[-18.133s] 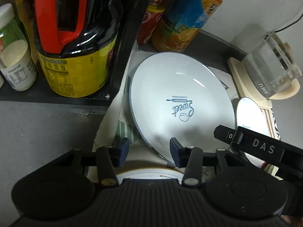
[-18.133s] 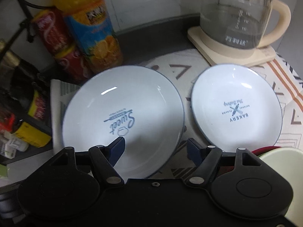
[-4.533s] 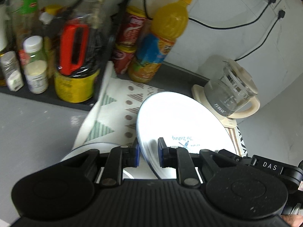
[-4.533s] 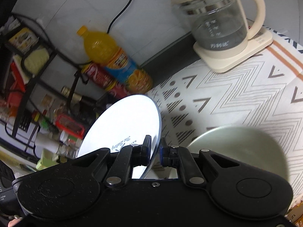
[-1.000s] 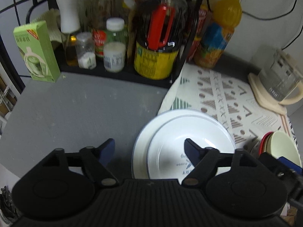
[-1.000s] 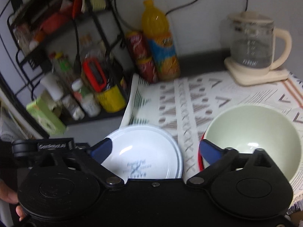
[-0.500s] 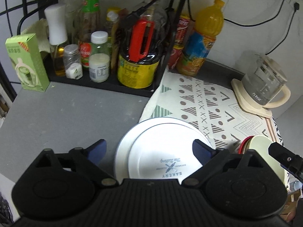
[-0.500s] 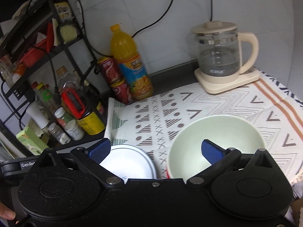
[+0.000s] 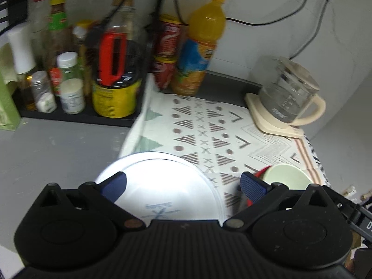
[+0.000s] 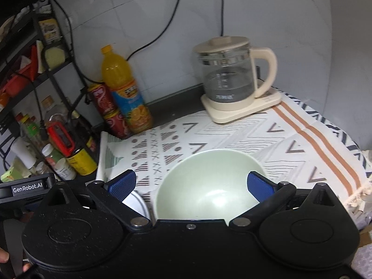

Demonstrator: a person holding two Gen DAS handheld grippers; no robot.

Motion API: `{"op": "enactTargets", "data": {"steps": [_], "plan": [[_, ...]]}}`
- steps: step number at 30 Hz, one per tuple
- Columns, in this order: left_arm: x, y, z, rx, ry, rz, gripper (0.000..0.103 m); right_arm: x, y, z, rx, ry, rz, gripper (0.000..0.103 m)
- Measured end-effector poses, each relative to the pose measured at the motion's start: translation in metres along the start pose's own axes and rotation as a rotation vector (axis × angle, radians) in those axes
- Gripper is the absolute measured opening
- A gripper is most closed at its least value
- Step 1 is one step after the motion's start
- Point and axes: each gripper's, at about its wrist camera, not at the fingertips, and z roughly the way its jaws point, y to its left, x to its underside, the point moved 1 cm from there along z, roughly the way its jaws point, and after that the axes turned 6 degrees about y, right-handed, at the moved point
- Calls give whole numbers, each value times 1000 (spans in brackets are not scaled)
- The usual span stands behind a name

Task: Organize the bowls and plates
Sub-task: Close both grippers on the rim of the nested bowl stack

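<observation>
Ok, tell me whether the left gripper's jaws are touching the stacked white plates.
Apart. In the left wrist view the left gripper is opening, its jaws spread wide above the stacked white plates, gripping nothing.

Two black hand-held grippers with blue-padded fingers tilt downward. The left gripper (image 9: 183,183) has its jaws opening, spread wide with nothing pressed between the pads. The right gripper (image 10: 190,184) likewise stands wide apart, its fingers (image 10: 258,187) gripping nothing. Fingertips of a person's hand (image 10: 4,259) show at the right wrist view's lower left corner.
</observation>
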Motion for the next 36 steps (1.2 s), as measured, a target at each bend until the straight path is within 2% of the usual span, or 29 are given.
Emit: {"op": "enactTargets", "data": {"steps": [5, 12, 23, 32, 36], "plan": [[2, -22, 10, 46, 25, 45, 103, 1, -16, -3, -4, 13, 29, 103], [5, -50, 23, 87, 53, 103, 103, 1, -36, -6, 37, 27, 68, 102], [7, -90, 45, 124, 122, 194, 103, 9, -60, 3, 85, 82, 108, 101], [9, -100, 67, 153, 180, 226, 100, 16, -75, 19, 91, 153, 160, 91], [11, -102, 79, 155, 207, 230, 99, 19, -76, 32, 79, 203, 169, 83]]}}
